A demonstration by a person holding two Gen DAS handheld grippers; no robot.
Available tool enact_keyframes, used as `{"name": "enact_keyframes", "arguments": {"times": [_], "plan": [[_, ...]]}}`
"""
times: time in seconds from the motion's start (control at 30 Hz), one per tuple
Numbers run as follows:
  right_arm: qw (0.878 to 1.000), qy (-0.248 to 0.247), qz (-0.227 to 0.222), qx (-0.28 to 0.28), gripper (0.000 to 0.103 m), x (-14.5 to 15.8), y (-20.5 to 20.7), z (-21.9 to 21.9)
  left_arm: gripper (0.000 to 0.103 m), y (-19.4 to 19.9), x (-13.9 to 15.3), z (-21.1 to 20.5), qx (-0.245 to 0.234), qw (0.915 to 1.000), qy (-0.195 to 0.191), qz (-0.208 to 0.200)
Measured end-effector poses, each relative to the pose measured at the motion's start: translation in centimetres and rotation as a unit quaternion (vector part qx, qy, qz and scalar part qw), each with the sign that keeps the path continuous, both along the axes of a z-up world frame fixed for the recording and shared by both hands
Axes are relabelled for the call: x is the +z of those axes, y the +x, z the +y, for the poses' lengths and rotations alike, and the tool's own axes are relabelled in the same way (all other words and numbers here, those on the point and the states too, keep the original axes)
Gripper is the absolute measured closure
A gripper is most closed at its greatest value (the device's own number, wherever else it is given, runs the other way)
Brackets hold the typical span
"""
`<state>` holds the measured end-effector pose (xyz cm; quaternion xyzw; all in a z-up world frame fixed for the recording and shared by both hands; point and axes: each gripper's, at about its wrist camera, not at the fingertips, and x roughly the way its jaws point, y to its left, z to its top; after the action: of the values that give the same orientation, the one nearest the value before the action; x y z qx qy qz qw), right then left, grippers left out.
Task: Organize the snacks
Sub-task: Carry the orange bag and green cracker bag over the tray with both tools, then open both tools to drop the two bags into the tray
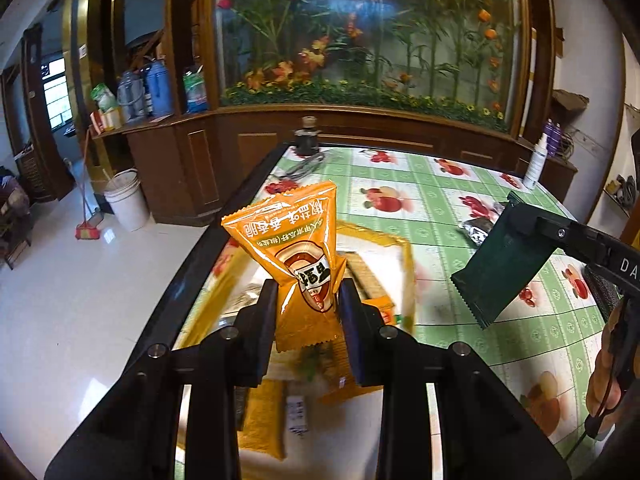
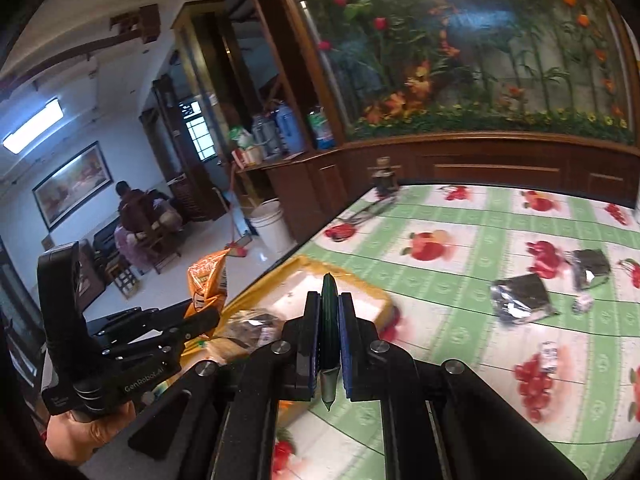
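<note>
Nearest the left wrist camera, the left gripper [image 1: 308, 304] is pinching an orange snack packet [image 1: 298, 248] between its two pads, the jaws closed to the packet's width. The packet is standing upright out of the jaws, its wide end pointing up and its lower edge hanging below them, over the yellow tray [image 1: 404, 248] lying at the near left of the table [image 1: 460, 184]. More snacks are lying in that tray, blurred under the fingers.

In the right wrist view, the right gripper [image 2: 330, 332] is clamping a dark green packet [image 2: 330, 320] edge-on, its jaws nearly together with only the thin packet between them. From the left camera the same green packet [image 1: 504, 268] is hanging in the air at the right, above the tablecloth and well apart from the orange one.

Farther right on the table, two silver-and-black wrappers [image 2: 524, 300] are lying flat beside a few small sweets [image 2: 582, 304]. A dark jar [image 1: 308, 138] is standing at the far edge, a white bottle [image 1: 536, 160] at the far right.
</note>
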<state>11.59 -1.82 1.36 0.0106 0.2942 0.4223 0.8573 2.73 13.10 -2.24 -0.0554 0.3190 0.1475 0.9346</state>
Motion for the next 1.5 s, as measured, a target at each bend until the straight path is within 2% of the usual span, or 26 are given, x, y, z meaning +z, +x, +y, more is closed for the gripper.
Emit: {"name": "enact_keyframes", "arguments": {"times": [0.27, 0.47, 0.77, 0.97, 1.07, 1.13, 1.17, 1.2, 1.23, 1.27, 1.33, 1.4, 1.5], "plan": [[1.000, -0.003, -0.004, 0.026, 0.095, -0.4, -0.4, 5.0, 0.075, -1.1, -0.8, 1.6, 0.014, 0.9999, -0.007, 0.005], [1.000, 0.001, -0.006, 0.017, 0.095, -1.0, 0.6, 7.0, 0.075, -1.0, -1.6, 1.8, 0.011, 0.9998, -0.008, 0.013], [0.998, 0.035, 0.052, 0.021, 0.095, -2.8, 3.2, 9.2, 0.075, -0.3, -2.6, 2.8, 0.018, 0.9993, -0.009, 0.031], [0.993, 0.046, 0.109, 0.023, 0.094, -5.1, 5.0, 10.0, 0.066, 0.3, -3.6, 3.1, 0.030, 0.9982, -0.010, 0.050], [0.988, 0.059, 0.140, 0.012, 0.088, -6.1, 6.1, 9.5, 0.051, 0.5, -3.8, 3.1, 0.035, 0.9978, -0.006, 0.056], [0.986, 0.066, 0.154, 0.004, 0.088, -6.8, 6.6, 9.0, 0.035, 0.5, -3.7, 3.1, 0.045, 0.9974, -0.003, 0.057], [0.985, 0.067, 0.158, 0.002, 0.087, -7.0, 6.8, 8.9, 0.030, 0.5, -3.7, 3.0, 0.047, 0.9973, -0.002, 0.057], [0.985, 0.067, 0.158, -0.001, 0.085, -7.0, 6.9, 8.6, 0.023, 0.4, -3.6, 3.0, 0.048, 0.9972, -0.001, 0.056], [0.985, 0.068, 0.157, -0.004, 0.079, -7.0, 6.9, 8.4, 0.019, 0.4, -3.6, 3.1, 0.052, 0.9971, 0.001, 0.057], [0.985, 0.071, 0.158, -0.007, 0.073, -7.0, 7.0, 8.2, 0.018, 0.4, -3.4, 3.1, 0.054, 0.9969, 0.001, 0.057], [0.984, 0.083, 0.155, -0.013, 0.046, -6.8, 6.9, 7.7, 0.016, 0.2, -3.2, 3.0, 0.056, 0.9969, 0.002, 0.055], [0.985, 0.088, 0.145, -0.017, 0.040, -6.4, 6.7, 7.2, 0.016, 0.0, -3.0, 3.0, 0.058, 0.9969, 0.004, 0.053], [0.986, 0.090, 0.140, -0.016, 0.040, -5.8, 6.6, 6.7, 0.015, 0.0, -2.6, 2.7, 0.060, 0.9968, 0.010, 0.051]]}}
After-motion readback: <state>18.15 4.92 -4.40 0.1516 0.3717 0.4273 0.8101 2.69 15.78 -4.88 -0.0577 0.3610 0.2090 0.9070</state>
